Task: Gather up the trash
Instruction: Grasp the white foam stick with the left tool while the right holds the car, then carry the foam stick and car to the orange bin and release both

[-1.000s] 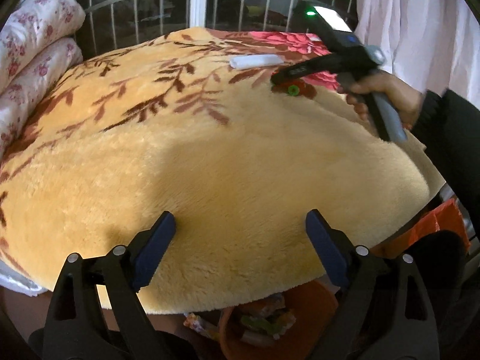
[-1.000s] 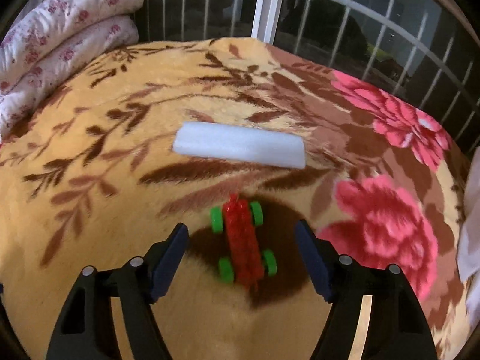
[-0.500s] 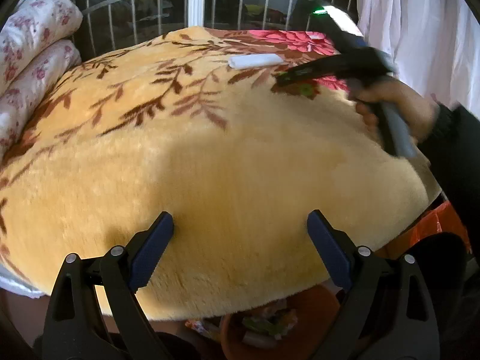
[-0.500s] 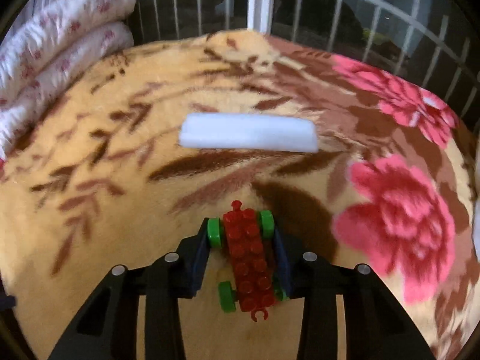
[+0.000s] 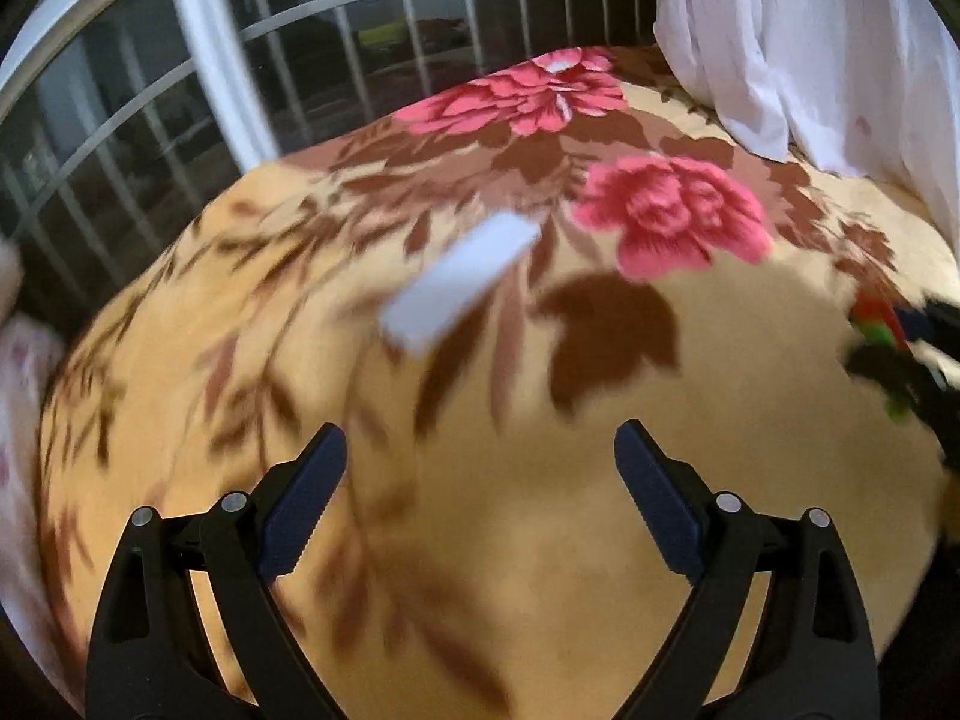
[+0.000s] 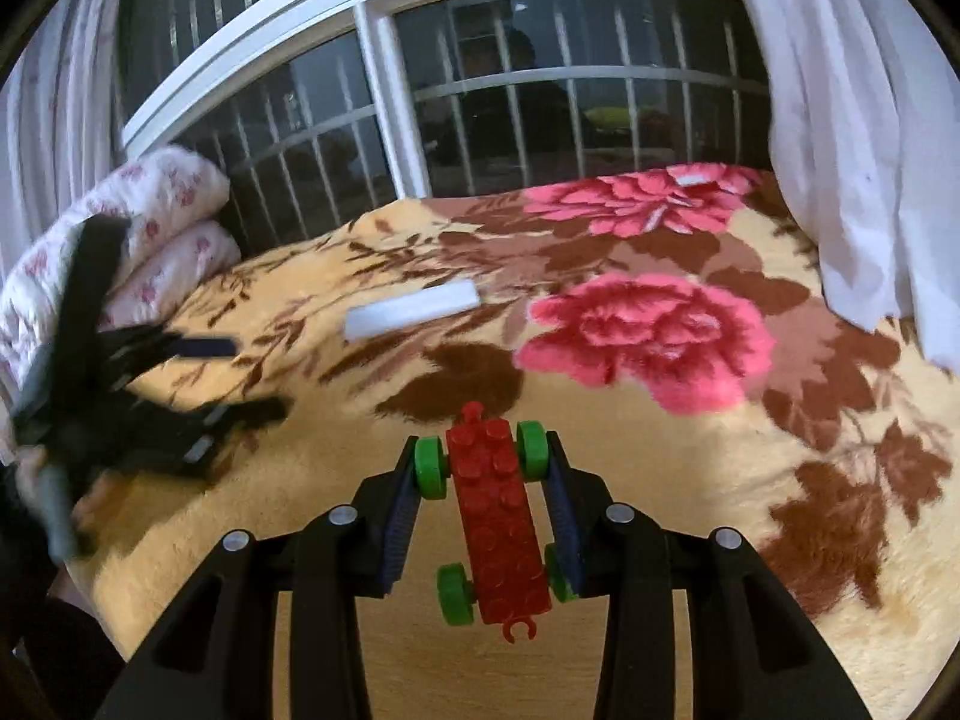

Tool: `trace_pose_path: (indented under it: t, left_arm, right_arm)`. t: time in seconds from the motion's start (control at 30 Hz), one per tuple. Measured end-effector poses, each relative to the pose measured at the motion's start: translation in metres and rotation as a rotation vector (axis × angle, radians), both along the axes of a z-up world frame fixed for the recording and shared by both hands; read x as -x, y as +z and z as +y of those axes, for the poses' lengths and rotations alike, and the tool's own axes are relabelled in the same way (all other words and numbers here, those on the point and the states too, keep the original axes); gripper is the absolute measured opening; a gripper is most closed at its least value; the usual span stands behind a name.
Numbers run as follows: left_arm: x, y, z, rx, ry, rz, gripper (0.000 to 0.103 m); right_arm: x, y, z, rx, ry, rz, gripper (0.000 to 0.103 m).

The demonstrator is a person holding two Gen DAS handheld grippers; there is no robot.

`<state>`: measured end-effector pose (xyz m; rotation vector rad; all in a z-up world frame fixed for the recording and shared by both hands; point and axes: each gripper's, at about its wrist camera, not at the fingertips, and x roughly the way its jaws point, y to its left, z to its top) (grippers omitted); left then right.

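My right gripper (image 6: pixel 485 468) is shut on a red toy brick car (image 6: pixel 495 525) with green wheels and holds it above the blanket. In the left wrist view the same car (image 5: pixel 877 324) shows blurred at the right edge. A white foam strip (image 6: pixel 413 309) lies on the yellow flowered blanket (image 6: pixel 750 480), beyond the car. My left gripper (image 5: pixel 480 474) stands open with nothing between its fingers, a little short of the foam strip (image 5: pixel 462 282). It also appears blurred at the left of the right wrist view (image 6: pixel 240 378).
A window with metal bars (image 6: pixel 480 102) runs behind the bed. White curtains (image 5: pixel 798 48) hang at the right. Rolled floral quilts (image 6: pixel 156 222) lie at the far left. A small white scrap (image 6: pixel 696 180) sits on the far pink flower.
My right gripper closed on the toy car and lifted it off the blanket. My left gripper swept from the bed's near edge over the blanket toward the foam strip, staying open.
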<state>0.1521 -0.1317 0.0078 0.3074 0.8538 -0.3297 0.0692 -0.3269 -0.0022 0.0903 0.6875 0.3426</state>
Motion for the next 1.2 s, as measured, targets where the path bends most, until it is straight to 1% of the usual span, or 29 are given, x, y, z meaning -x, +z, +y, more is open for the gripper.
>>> trace_pose_path:
  t: [0.1, 0.2, 0.23, 0.3, 0.37, 0.47, 0.5, 0.53, 0.57, 0.6, 0.63, 0.67, 0.73, 0.8, 0.97, 1.0, 1.03, 1.07, 1.1, 1.17, 1.2]
  left_arm:
    - [-0.032, -0.001, -0.011, 0.005, -0.034, 0.006, 0.088]
    - [-0.064, -0.011, -0.018, 0.009, -0.078, 0.051, 0.088]
    - [-0.077, -0.017, -0.021, -0.004, -0.085, 0.069, 0.088]
    - [-0.090, -0.025, -0.023, -0.030, -0.083, 0.083, 0.088]
    - [-0.103, -0.033, -0.022, -0.038, -0.074, 0.098, 0.088]
    - [-0.118, -0.041, -0.018, -0.030, -0.030, 0.106, 0.088]
    - [-0.122, -0.044, -0.017, -0.033, 0.000, 0.097, 0.087]
    - [-0.124, -0.046, -0.017, -0.037, 0.013, 0.094, 0.075]
    - [-0.126, -0.049, -0.016, -0.012, 0.020, 0.115, 0.067]
    - [-0.127, -0.049, -0.015, 0.013, 0.024, 0.131, 0.056]
    - [-0.125, -0.048, -0.015, 0.036, 0.041, 0.130, 0.042]
    - [-0.121, -0.046, -0.016, 0.050, 0.045, 0.135, 0.035]
    - [-0.111, -0.043, -0.019, 0.043, 0.083, 0.126, 0.026]
    - [-0.097, -0.038, -0.020, 0.048, 0.103, 0.124, 0.024]
    - [-0.027, -0.013, 0.000, 0.137, 0.176, 0.106, 0.023]
    - [-0.003, -0.007, 0.006, 0.146, 0.197, 0.098, 0.023]
    - [0.010, -0.005, 0.009, 0.150, 0.209, 0.096, 0.023]
    - [0.036, -0.001, 0.015, 0.152, 0.235, 0.093, 0.023]
    - [0.048, 0.001, 0.018, 0.151, 0.245, 0.090, 0.023]
    - [0.089, 0.003, 0.026, 0.155, 0.279, 0.076, 0.023]
    - [0.107, 0.004, 0.029, 0.145, 0.297, 0.065, 0.023]
  right_arm:
    - [-0.008, -0.006, -0.011, -0.037, -0.019, 0.033, 0.039]
    - [-0.009, -0.010, -0.013, -0.040, -0.012, 0.048, 0.039]
    - [-0.009, -0.010, -0.011, -0.035, -0.004, 0.045, 0.039]
    - [-0.008, -0.010, -0.009, -0.026, 0.010, 0.041, 0.039]
    - [-0.010, -0.012, -0.007, -0.019, 0.016, 0.044, 0.039]
    - [-0.013, -0.014, -0.005, -0.011, 0.017, 0.053, 0.039]
    - [-0.014, -0.014, -0.003, -0.008, 0.015, 0.053, 0.039]
    - [-0.014, -0.014, -0.002, -0.004, 0.014, 0.051, 0.039]
    - [-0.014, -0.014, -0.001, 0.000, 0.012, 0.048, 0.039]
    - [-0.014, -0.014, 0.000, 0.003, 0.012, 0.047, 0.039]
    - [-0.014, -0.015, 0.001, 0.008, 0.012, 0.047, 0.039]
    - [-0.014, -0.014, 0.002, 0.013, 0.010, 0.045, 0.039]
    - [-0.013, -0.014, 0.002, 0.018, 0.005, 0.040, 0.039]
    - [-0.011, -0.013, 0.001, 0.011, -0.003, 0.040, 0.039]
    - [-0.009, -0.011, -0.002, -0.028, -0.010, 0.052, 0.039]
    - [-0.008, -0.010, -0.001, -0.032, -0.007, 0.052, 0.039]
    - [-0.006, -0.009, 0.000, -0.034, -0.003, 0.051, 0.039]
    - [-0.004, -0.008, 0.002, -0.036, 0.003, 0.049, 0.039]
    - [-0.001, -0.007, 0.005, -0.036, 0.012, 0.045, 0.039]
    - [0.008, -0.004, 0.012, -0.026, 0.031, 0.027, 0.039]
    - [0.017, -0.001, 0.017, -0.015, 0.048, 0.007, 0.039]
